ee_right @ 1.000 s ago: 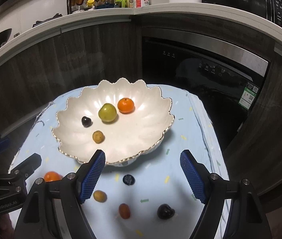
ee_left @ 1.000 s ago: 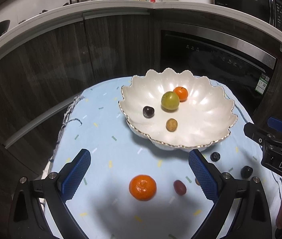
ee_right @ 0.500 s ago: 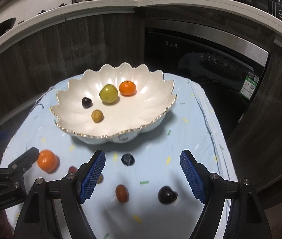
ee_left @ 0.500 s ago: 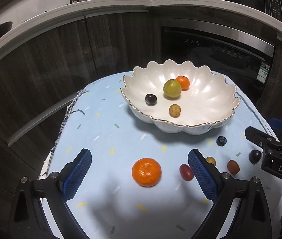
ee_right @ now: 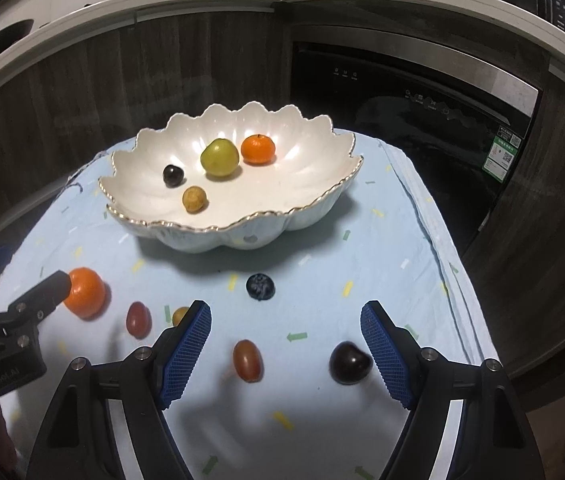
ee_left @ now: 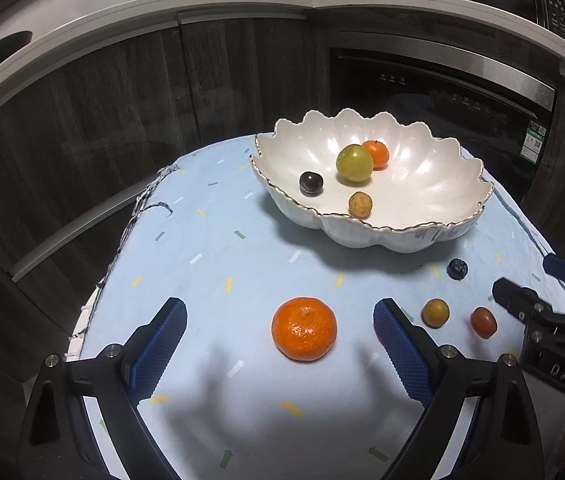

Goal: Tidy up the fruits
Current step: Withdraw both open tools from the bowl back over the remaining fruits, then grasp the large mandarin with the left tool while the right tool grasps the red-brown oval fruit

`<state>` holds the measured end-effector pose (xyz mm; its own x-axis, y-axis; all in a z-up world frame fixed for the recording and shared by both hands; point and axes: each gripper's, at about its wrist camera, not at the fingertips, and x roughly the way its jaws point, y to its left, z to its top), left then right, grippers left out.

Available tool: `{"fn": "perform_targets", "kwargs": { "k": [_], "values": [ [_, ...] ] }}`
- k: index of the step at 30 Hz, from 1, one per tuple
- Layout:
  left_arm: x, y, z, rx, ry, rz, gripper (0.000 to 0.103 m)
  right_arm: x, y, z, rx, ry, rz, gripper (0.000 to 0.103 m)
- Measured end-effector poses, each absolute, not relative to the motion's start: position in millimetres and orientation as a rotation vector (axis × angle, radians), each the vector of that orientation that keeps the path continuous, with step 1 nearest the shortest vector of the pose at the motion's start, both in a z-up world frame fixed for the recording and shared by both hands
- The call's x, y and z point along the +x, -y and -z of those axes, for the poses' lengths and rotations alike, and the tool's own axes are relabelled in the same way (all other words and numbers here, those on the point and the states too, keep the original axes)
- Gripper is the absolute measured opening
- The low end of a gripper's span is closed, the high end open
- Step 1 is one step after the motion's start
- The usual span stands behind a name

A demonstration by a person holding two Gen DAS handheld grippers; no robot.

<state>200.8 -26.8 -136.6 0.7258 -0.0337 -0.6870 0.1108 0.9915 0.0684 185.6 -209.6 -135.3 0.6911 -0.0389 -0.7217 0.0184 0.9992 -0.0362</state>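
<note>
Both tongs gape empty; the red grape tomato lies lengthwise between the right tongs.

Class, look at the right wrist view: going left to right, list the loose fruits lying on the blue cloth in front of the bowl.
Large orange → red grape tomato → small yellow fruit, half hidden behind a finger → second red grape tomato → blueberry → dark cherry.
</note>
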Motion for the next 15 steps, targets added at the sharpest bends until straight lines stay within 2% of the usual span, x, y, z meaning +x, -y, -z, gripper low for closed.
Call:
{"fn": "perform_targets", "kwargs": {
  "k": [4,13,15],
  "values": [
    [203,27,143,0.113,-0.765,0.082,0.091,183,203,144,-0.042,-0.818,0.015,0.078],
    [206,29,152,0.131,-0.778,0.095,0.085,182,197,157,-0.058,-0.834,-0.009,0.077],
    [207,30,155,0.133,-0.784,0.102,0.080,182,196,159,-0.059,-0.840,-0.016,0.075]
  ]
}}
